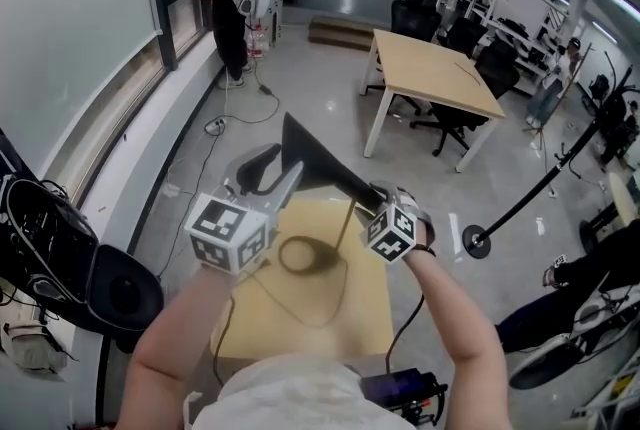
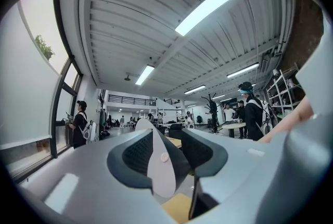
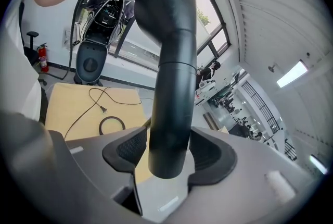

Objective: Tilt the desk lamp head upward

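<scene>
**Both claws on the desk lamp, head angled upward**

On your left, your left claw (image 1: 272, 174) is clenched on the lower corner of the black lamp head (image 1: 318, 163). In the left gripper view, the head's white face (image 2: 158, 165) fills the space between the pads, and no gap shows on either side.

In the middle, the lamp head rises as a dark wedge with its tip pointing up and away from you. It sits above a small wooden desk (image 1: 310, 328). A black ring (image 1: 300, 255) and a loose cord (image 3: 99, 100) lie on the desk.

On your right, your right claw (image 1: 376, 192) is grasping the thick black lamp arm (image 3: 171, 87). In the right gripper view, the arm stands between the pads and touches both. It then bends at the top toward your left claw.
</scene>
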Available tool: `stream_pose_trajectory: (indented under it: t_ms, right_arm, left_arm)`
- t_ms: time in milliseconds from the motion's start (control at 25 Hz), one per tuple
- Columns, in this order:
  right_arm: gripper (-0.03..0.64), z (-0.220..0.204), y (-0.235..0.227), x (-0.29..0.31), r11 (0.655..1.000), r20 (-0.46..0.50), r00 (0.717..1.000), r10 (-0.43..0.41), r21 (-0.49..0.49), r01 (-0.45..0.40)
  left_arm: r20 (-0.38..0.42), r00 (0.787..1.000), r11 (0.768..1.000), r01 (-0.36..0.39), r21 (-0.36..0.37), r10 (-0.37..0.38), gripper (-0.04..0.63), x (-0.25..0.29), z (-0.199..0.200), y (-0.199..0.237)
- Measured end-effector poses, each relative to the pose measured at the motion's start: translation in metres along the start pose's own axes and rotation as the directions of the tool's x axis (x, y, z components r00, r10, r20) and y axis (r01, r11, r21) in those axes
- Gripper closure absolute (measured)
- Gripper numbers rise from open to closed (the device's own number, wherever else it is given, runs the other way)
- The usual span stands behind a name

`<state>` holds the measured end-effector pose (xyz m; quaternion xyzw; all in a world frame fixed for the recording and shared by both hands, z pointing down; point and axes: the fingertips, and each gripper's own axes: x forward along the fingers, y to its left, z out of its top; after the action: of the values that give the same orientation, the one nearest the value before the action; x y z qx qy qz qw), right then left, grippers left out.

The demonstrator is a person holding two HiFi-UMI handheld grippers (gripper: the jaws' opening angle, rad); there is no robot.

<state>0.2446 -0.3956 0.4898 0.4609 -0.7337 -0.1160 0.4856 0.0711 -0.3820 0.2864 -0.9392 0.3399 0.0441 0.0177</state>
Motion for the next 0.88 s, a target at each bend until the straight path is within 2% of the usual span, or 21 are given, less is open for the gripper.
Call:
stream_pose_trajectory:
  t_ms: [280, 400, 560, 720, 880]
  right_arm:
    - [0.353, 0.013, -0.002, -0.050, 0.996, 0.075, 0.996, -0.047, 0.084, 0.041]
    - [0.389, 0.011, -0.002, -0.066, 0.987, 0.098, 0.992, -0.077, 0.147, 0.062]
    - [0.474, 0.007, 0.006, -0.081, 0.968, 0.130, 0.986, -0.105, 0.241, 0.071]
    - [0.511, 0.007, 0.044, -0.105, 0.940, 0.229, 0.971, -0.061, 0.340, -0.021]
    - [0.540, -0.004, 0.087, -0.113, 0.870, 0.294, 0.956, -0.001, 0.471, -0.144]
  left_arm:
    - [-0.009, 0.999, 0.999, 0.030, -0.034, -0.031, 0.426, -0.046, -0.019, 0.008]
    - [-0.029, 0.998, 0.998, 0.050, -0.048, -0.052, 0.430, -0.060, -0.037, 0.010]
    - [-0.063, 0.996, 0.994, 0.059, -0.087, -0.064, 0.459, -0.075, -0.069, 0.014]
    - [-0.090, 0.989, 0.983, 0.108, -0.147, -0.122, 0.470, -0.098, -0.105, 0.000]
    - [-0.121, 0.979, 0.968, 0.135, -0.209, -0.162, 0.524, -0.113, -0.142, -0.011]
